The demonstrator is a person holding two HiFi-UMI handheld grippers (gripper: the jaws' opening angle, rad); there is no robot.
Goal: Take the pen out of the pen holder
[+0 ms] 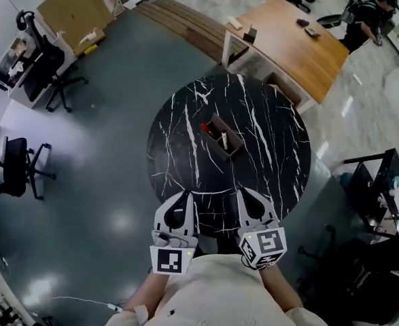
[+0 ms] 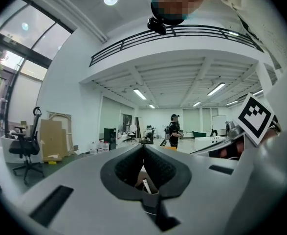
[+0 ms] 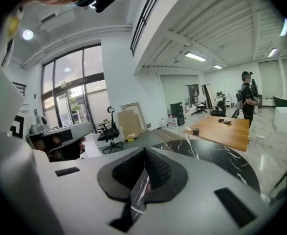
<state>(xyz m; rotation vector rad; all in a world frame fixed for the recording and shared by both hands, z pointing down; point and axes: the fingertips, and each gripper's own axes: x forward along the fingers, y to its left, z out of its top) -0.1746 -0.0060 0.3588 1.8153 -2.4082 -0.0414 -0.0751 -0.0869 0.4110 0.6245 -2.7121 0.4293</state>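
A brown pen holder stands near the middle of the round black marble table. It holds a white pen and a red-tipped pen. My left gripper and right gripper hover side by side over the table's near edge, both shut and empty, well short of the holder. In the left gripper view the jaws meet at the tips, and the pen holder with the white pen shows through the gap behind them. The right gripper points over the marble table.
A wooden table stands beyond the marble one, with a person at its far right. Office chairs and cardboard are on the left. A black rack stands close on the right.
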